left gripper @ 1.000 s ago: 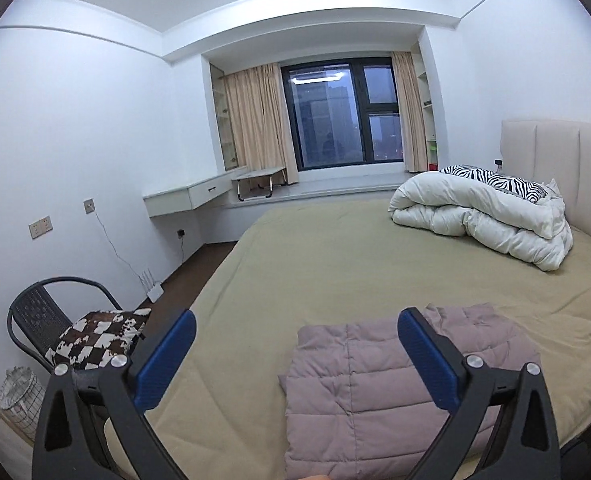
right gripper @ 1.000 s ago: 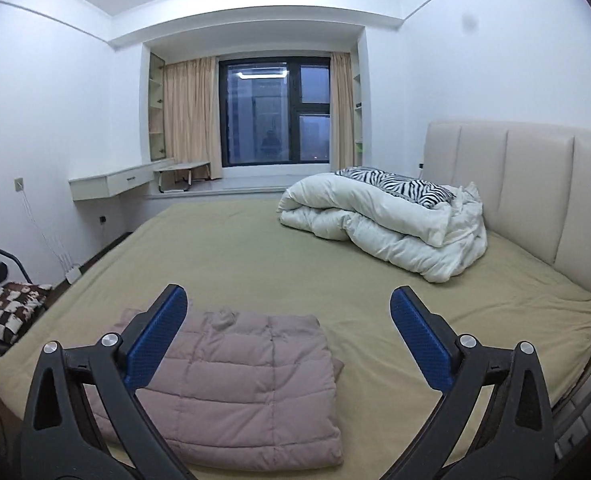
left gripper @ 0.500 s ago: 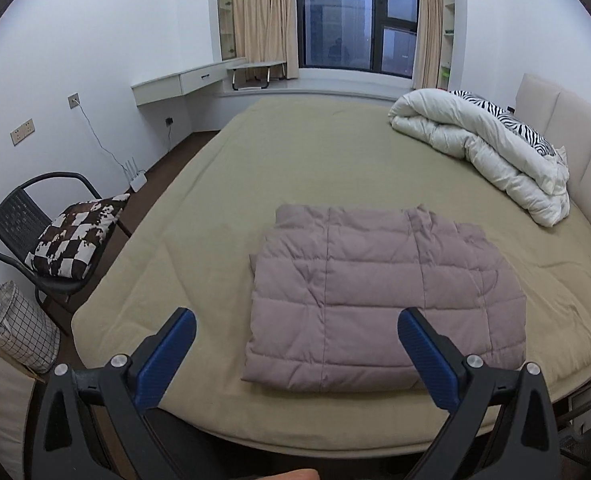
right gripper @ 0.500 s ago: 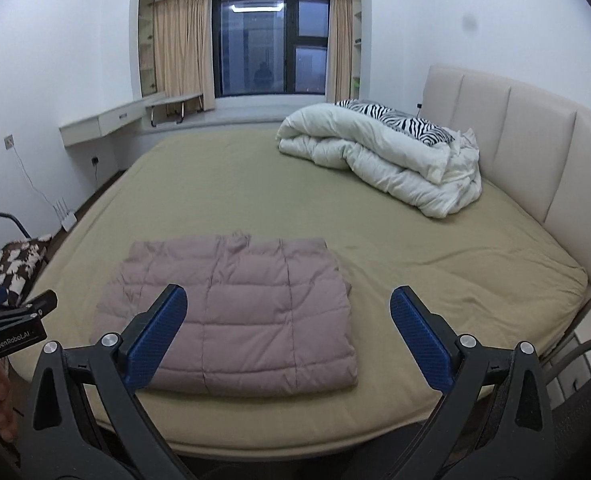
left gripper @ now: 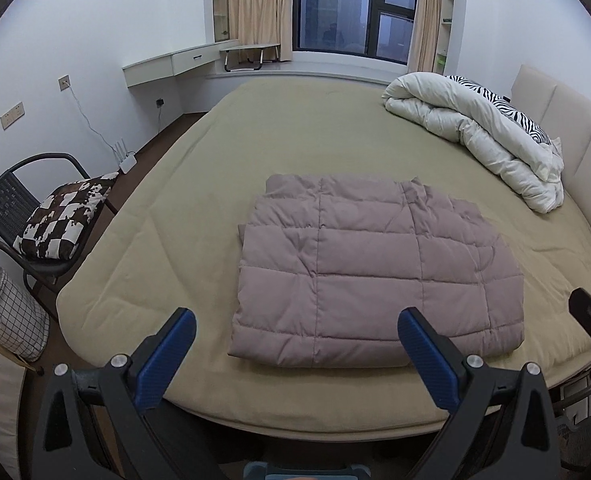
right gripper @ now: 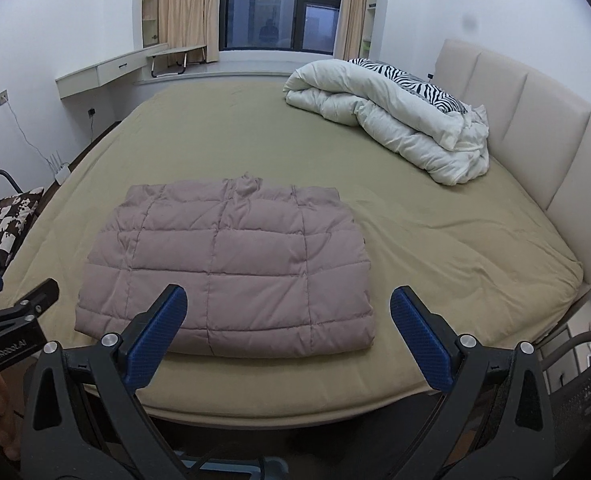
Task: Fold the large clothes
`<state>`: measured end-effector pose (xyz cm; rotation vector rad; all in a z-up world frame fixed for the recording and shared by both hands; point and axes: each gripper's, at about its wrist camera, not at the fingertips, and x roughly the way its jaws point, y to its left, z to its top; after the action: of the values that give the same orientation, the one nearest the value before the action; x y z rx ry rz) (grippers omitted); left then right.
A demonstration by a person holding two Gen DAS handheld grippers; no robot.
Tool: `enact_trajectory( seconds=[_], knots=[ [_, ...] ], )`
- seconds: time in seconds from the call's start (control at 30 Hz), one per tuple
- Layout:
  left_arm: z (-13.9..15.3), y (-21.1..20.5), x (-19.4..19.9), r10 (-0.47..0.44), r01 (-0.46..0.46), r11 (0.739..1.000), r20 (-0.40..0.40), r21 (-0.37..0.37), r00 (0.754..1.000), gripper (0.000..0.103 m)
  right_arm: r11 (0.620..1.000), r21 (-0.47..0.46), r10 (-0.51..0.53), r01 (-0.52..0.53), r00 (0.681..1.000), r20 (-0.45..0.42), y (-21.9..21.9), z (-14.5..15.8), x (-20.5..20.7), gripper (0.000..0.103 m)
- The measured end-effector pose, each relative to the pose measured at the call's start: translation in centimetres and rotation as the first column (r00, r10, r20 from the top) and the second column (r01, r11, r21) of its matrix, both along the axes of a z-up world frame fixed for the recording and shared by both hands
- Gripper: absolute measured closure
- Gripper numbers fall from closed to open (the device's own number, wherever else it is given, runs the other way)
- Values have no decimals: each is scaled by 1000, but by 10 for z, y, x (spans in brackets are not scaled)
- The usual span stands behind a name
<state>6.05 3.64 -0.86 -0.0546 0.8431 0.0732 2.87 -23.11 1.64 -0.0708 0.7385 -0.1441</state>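
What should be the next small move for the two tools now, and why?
Probably none on the garment: hold both tools back. The pink quilted jacket already lies as a neat folded rectangle on the bed, and the left tool and right tool are open, empty and off the fabric.

We have bare bed (left gripper: 295, 140) around the jacket (left gripper: 375, 272); a duvet (left gripper: 475, 128) blocks the headboard side.

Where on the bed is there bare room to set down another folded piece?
Bare sheet lies beyond the folded jacket toward the window, and between the jacket and the headboard, short of the duvet. A narrower strip runs on the chair side. The far headboard corner is crowded by the duvet.
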Motion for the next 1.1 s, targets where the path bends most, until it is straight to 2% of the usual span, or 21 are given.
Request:
enact_trajectory(
  seconds=[0.53,1.1],
  knots=[
    [-3,-6,5,-12,13,1000,-12,19,1000,0,1000,4,-27,28,996,-83,-2,-31,28,0],
    [-8,-8,6,-18,19,999,-23,30,1000,0,999,11,-30,32,994,-110,-2,-45,36,0]
  ],
)
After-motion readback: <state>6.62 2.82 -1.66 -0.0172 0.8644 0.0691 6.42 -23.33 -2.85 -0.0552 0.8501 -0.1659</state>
